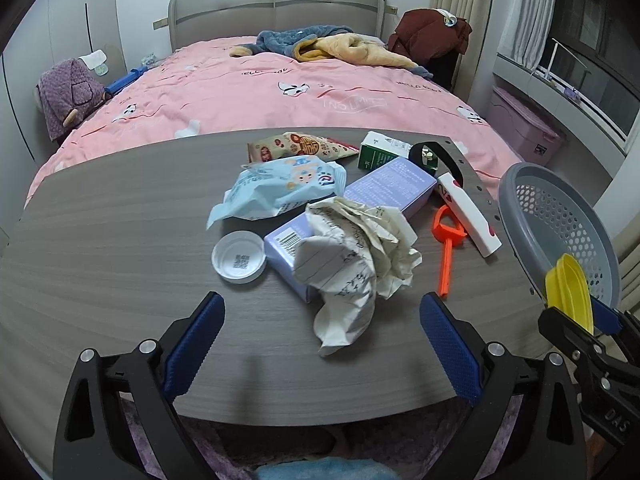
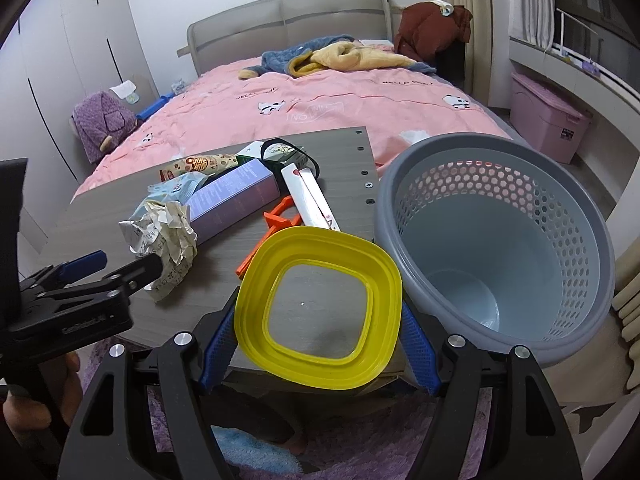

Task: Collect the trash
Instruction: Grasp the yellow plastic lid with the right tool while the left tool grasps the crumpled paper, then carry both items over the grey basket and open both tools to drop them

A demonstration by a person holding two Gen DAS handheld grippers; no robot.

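My right gripper (image 2: 318,308) is shut on a square yellow lid (image 2: 276,256) with a see-through middle. It holds the lid over the table's near right corner, next to the rim of the grey perforated basket (image 2: 560,220). The left wrist view shows that lid (image 1: 570,288) edge-on in front of the basket (image 1: 560,216). My left gripper (image 1: 322,300) is open just above the grey wooden table (image 1: 100,260). The lower end of a crumpled written-on paper (image 1: 352,264) reaches in between its fingers, and the pads stand clear of it. The paper (image 2: 168,236) lies against a purple box (image 2: 232,200).
Around the paper lie a white round cap (image 1: 239,257), a pale blue wrapper (image 1: 280,188), two purple boxes (image 1: 390,192), an orange plastic tool (image 1: 448,248), a white box (image 1: 468,216), a green carton (image 1: 380,152) and a snack packet (image 1: 296,146). A pink bed (image 1: 280,92) stands behind.
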